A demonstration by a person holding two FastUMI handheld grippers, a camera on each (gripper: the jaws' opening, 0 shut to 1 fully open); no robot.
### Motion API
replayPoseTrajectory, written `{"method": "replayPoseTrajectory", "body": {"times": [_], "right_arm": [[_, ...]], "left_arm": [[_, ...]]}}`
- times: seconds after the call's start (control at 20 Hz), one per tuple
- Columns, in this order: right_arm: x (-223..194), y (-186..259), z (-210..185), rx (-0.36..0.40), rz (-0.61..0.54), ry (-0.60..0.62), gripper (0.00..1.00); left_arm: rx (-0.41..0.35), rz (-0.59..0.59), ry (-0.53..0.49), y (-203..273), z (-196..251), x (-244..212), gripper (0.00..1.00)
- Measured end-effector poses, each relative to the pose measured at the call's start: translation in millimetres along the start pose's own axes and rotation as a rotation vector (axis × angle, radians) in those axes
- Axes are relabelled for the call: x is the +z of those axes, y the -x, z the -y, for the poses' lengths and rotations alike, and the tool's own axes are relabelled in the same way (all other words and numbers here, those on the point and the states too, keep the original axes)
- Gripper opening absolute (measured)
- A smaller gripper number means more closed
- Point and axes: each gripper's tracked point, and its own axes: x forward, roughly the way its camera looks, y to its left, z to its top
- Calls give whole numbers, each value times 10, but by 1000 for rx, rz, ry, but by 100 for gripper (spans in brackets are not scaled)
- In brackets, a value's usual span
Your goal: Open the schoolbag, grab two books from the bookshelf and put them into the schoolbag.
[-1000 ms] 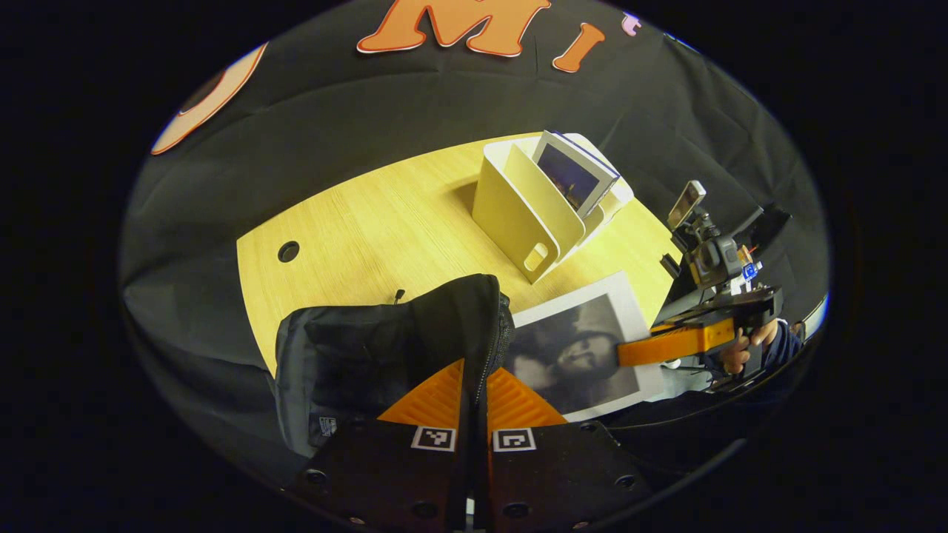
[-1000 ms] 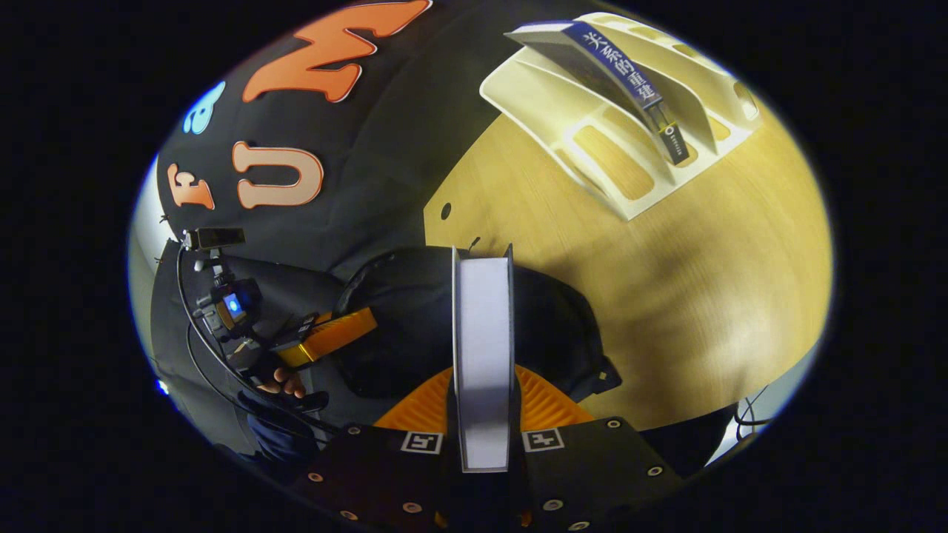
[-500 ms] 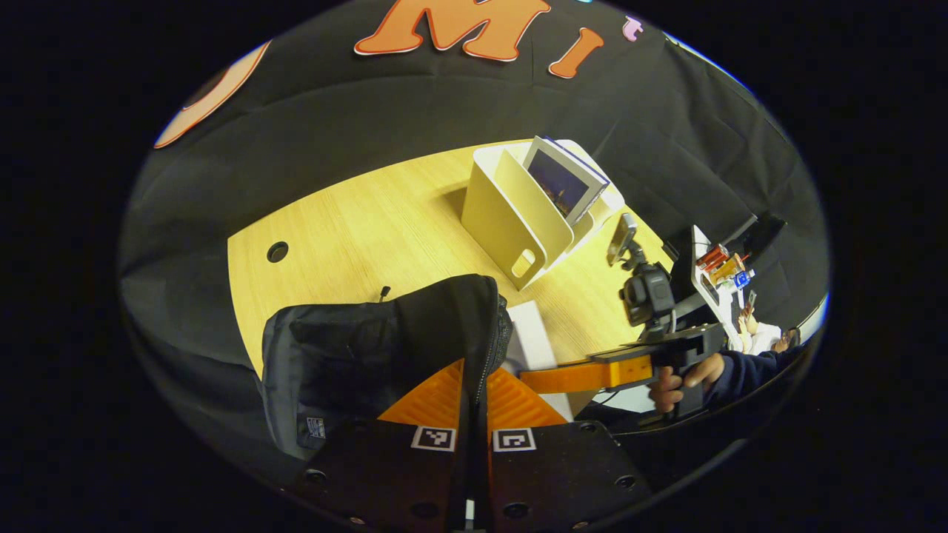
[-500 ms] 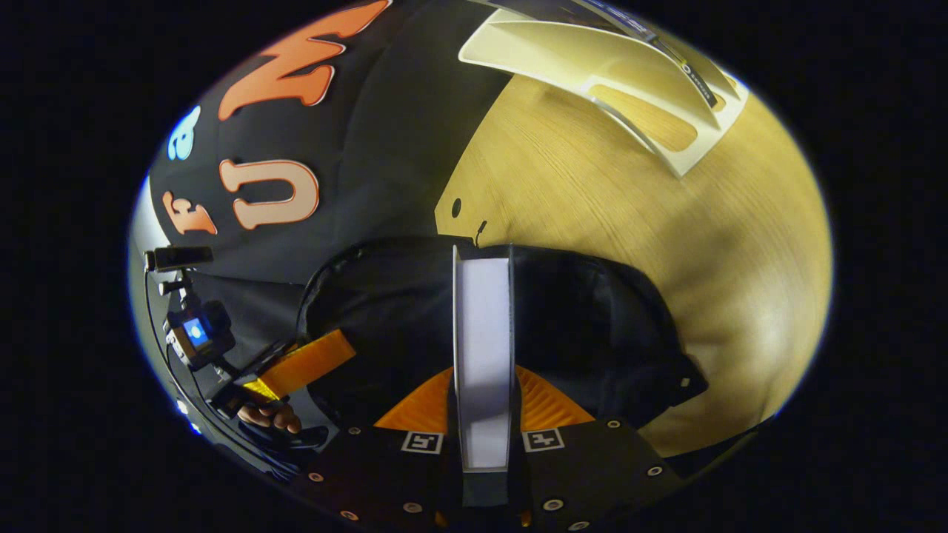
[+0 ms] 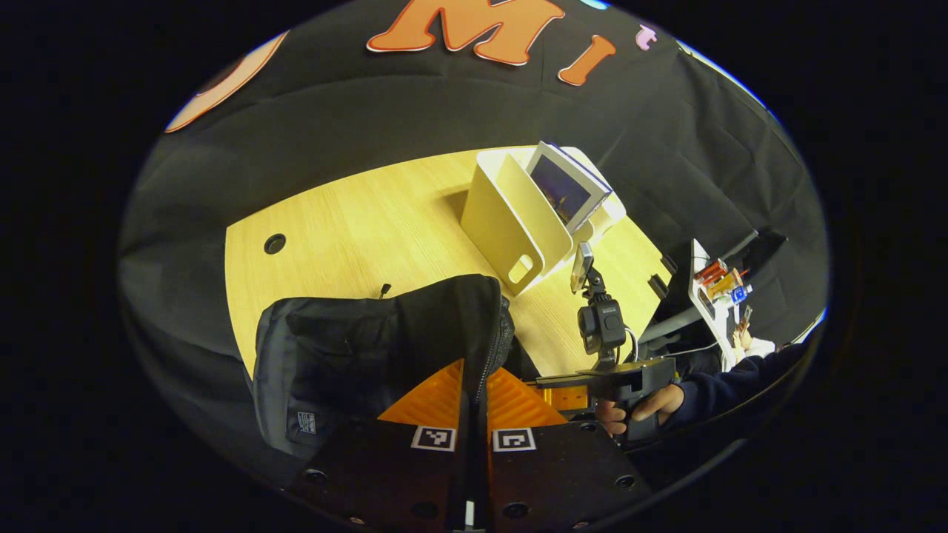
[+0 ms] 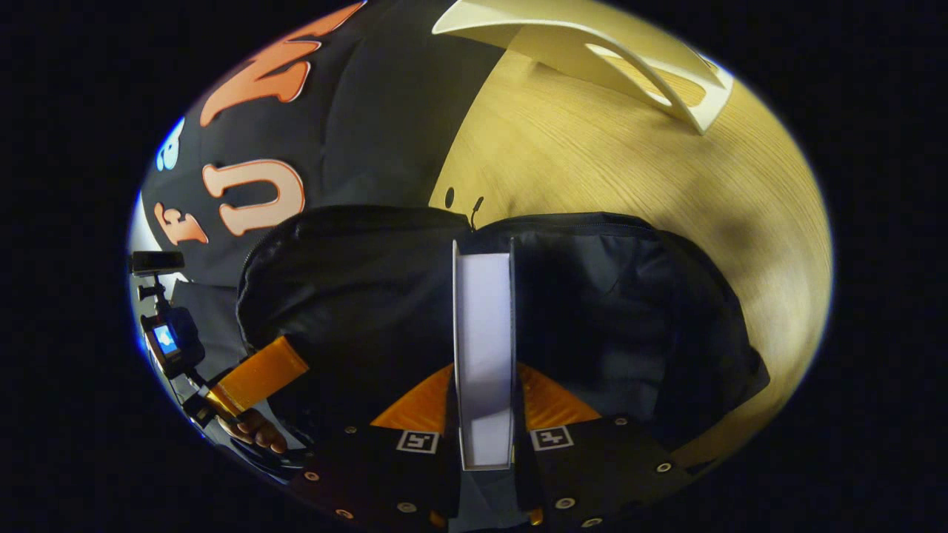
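Inside: black schoolbag (image 6: 592, 296), unzipped, gaping

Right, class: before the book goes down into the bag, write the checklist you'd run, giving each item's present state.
1. Right gripper clamped on the white-edged book: ok.
2. Left gripper pinching the black fabric schoolbag's zip edge: ok.
3. Bag mouth open beneath the book: ok.
4. Book's far end inside the mouth: cannot tell.
5. Second book waiting in the cream bookshelf: ok.
6. Room inside for both: cannot tell.
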Motion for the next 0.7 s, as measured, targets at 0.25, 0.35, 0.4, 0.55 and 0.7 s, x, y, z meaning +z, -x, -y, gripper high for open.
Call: {"method": "replayPoseTrajectory", "body": {"times": [0.25, 0.35, 0.4, 0.55, 0.7], "right_arm": [[-241, 156, 373, -162, -173, 138, 46], [-310, 296, 491, -212, -233, 204, 53], [-331, 349, 515, -226, -249, 228, 75], [-199, 590, 513, -254, -260, 286, 75], [23, 865, 536, -305, -239, 355, 84]], "left_arm": [[51, -1, 22, 10, -42, -41, 4], [70, -1, 25, -2, -60, -25, 4], [79, 0, 32, -26, -67, -31, 4], [94, -4, 50, -56, -67, -61, 4], [106, 0, 68, -78, -60, -84, 5]]}}
